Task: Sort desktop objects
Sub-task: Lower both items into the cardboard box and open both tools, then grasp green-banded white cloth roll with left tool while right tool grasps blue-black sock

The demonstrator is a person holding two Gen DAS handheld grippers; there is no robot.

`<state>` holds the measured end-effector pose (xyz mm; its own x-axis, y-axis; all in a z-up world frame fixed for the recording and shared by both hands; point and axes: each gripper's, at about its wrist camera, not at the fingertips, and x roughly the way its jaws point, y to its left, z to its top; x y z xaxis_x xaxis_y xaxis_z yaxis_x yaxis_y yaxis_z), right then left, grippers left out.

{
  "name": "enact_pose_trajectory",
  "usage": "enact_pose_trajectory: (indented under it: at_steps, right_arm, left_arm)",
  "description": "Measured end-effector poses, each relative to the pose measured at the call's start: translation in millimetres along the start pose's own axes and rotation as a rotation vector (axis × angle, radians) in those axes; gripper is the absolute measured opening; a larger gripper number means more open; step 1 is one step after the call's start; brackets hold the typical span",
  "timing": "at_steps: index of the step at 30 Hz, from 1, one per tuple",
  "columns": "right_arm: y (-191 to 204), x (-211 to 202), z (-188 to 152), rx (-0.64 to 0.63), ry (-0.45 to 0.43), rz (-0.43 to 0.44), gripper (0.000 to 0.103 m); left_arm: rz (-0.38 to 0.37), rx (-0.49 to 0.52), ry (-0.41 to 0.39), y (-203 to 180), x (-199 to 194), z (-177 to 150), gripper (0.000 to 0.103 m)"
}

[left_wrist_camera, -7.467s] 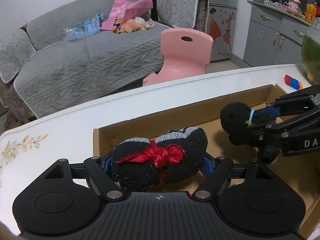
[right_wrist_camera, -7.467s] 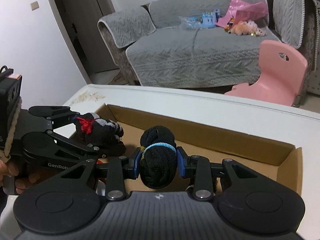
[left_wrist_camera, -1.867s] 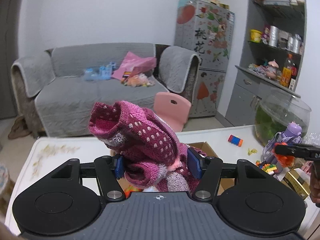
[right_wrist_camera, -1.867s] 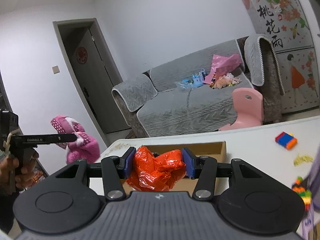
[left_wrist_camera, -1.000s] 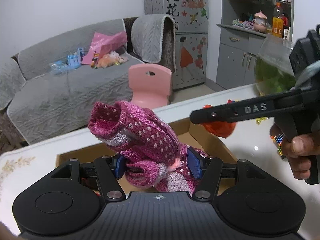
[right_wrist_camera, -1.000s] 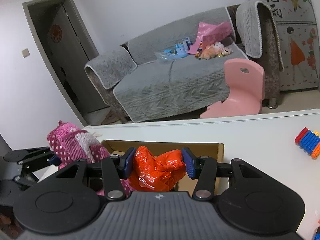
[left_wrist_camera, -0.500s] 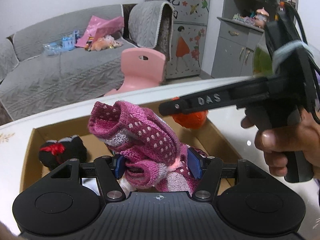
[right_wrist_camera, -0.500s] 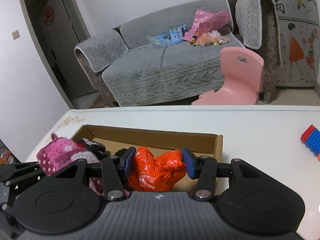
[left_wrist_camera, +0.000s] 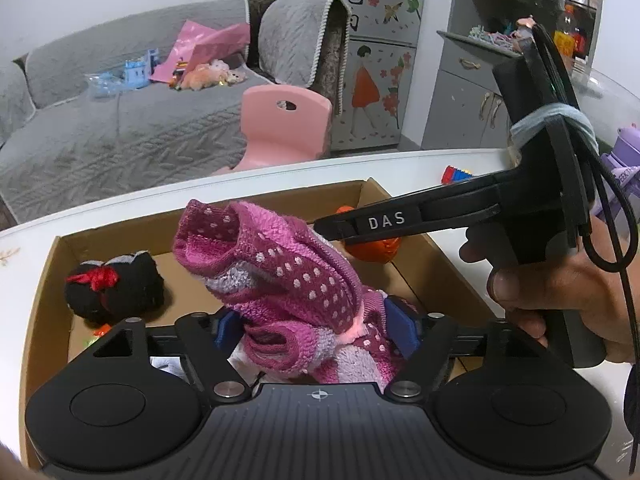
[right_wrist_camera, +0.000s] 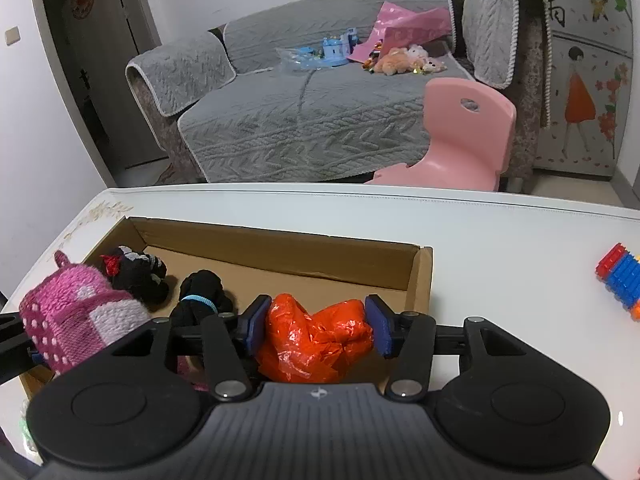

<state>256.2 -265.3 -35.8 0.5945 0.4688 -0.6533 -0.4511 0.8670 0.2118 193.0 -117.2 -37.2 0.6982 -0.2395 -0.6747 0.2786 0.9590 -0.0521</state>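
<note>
Far left inside the cardboard box (right_wrist_camera: 280,254): black sock roll w/ red tie (right_wrist_camera: 138,270), lying on the box floor near the left wall. Just right of it, a second black roll w/ blue band (right_wrist_camera: 202,300), also down on the floor.

Left claw (left_wrist_camera: 316,330) is clamped on a pink dotted knit bundle (left_wrist_camera: 280,276), pads pressed into its lower part; most of the knit flops up and fwd above the fingers. It hangs over the near-left part of the box, not yet resting on anything as far as I can tell.

Right claw (right_wrist_camera: 316,330) is closed on a crumpled orange plastic bag (right_wrist_camera: 316,340), held over the box's right end, close to the right wall. In the left wrist view the bag shows beyond the right claw's long finger, low inside the box corner.

Further right on the white counter (right_wrist_camera: 500,232): colored building bricks (right_wrist_camera: 622,280), outside the box, well apart from it.

Step in hand, by my read: drop both items in. To do it well, lower each till it's below the rim before opening, so the light bag doesn't spring out over the wall. Keep the knit clear of the black rolls; open the left claw wide since loops may snag on a pad. Keep the two claws apart; they're close together here.
</note>
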Motion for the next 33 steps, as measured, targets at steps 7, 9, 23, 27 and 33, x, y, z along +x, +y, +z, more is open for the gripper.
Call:
enact_pose_trajectory:
  at_steps: [7, 9, 23, 27, 33]
  right_arm:
    - [7.0, -15.1, 3.1, -0.017, -0.047, 0.01, 0.076]
    - [8.8, -28.1, 5.3, -0.016, -0.08, 0.02, 0.076]
    - [24.2, -162.9, -63.4, 0.013, -0.287, 0.144, 0.087]
    - [34.3, -177.5, -106.6, 0.027, -0.285, 0.205, 0.088]
    - [53.3, -174.9, -151.2, -0.013, -0.232, 0.272, 0.091]
  left_arm:
    - [0.002, 0.008, -0.037, -0.9, -18.5, 4.9, 0.086]
    - [0.005, 0.005, -0.067, 1.2, -31.1, 9.7, 0.09]
    - [0.104, 0.079, -0.209, 42.2, -165.2, -48.8, 0.103]
    - [0.143, 0.045, -0.179, 62.8, -179.9, -86.6, 0.103]
    - [0.131, -0.052, -0.111, 86.6, -172.7, -119.6, 0.103]
